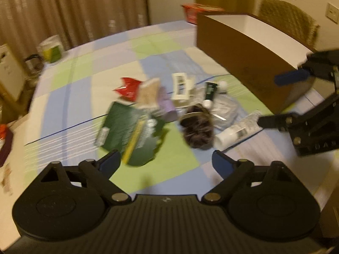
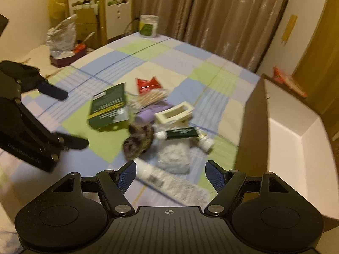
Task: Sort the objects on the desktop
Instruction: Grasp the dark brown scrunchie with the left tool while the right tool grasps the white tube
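Lower frame, both wrist views: each gripper's black body with blue-padded fingers spread wide and holding nothing. Left gripper (image 1: 166, 162) hangs above the checked tablecloth (image 1: 89, 80), just short of a dark green box (image 1: 127, 127). Right gripper (image 2: 170, 174) hangs over a white tube (image 2: 152, 175) and a white fluffy item (image 2: 173, 158). Centre of both frames: the heap of objects, blurred, comprising a brown scrunchie-like bundle (image 1: 198, 130), a dark green tube with white cap (image 2: 180, 133), a cream rectangular holder (image 2: 174, 113), a lilac item (image 2: 146, 114), a pack of wooden sticks (image 2: 151, 99) and a red packet (image 2: 147, 84). Right side of both views: a brown box with white interior (image 2: 296, 127), beside the heap. Upper centre, right wrist view: a white jar (image 2: 148, 26) at the far table edge, before beige curtains (image 2: 211, 10).
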Available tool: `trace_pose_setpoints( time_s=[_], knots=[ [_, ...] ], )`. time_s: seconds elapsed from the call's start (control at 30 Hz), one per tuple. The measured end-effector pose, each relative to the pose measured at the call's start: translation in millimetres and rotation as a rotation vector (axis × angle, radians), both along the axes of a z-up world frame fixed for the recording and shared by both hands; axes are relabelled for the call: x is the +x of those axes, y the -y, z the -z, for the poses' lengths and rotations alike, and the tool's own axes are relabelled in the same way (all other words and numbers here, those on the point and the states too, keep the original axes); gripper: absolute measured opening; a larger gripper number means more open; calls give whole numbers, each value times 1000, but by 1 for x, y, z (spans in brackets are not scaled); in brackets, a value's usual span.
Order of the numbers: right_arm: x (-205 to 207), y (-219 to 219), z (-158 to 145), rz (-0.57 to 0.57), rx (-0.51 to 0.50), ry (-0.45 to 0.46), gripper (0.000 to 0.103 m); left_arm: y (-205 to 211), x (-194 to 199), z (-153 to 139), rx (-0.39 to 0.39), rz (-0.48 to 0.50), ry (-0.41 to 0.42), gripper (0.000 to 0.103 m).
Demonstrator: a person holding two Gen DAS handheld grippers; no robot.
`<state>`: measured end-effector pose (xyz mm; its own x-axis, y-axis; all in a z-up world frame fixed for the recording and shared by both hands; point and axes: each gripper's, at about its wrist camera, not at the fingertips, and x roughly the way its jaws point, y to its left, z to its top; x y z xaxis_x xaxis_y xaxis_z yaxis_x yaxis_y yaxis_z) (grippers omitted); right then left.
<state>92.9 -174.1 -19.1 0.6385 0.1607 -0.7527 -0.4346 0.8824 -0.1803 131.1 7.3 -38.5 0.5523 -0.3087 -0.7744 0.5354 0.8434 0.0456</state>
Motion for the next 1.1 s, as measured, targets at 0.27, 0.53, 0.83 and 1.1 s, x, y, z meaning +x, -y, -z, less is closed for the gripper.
trace_pose_setpoints(
  time_s=[0.27, 0.53, 0.83, 1.1],
  knots=[
    [4, 5, 4, -44, -89, 16, 76, 34, 20, 23, -65, 25, -49, 84],
    [0, 7, 28, -204, -180, -25, 76, 49, 46, 45, -87, -19, -115, 52],
    [11, 3, 60, -421, -233, -93, 76, 44, 51, 39, -99, -17, -149, 8],
    [32, 1, 81, -535, -255, -164, 51, 31, 42, 19, -84, 2, -118, 8]
  ],
)
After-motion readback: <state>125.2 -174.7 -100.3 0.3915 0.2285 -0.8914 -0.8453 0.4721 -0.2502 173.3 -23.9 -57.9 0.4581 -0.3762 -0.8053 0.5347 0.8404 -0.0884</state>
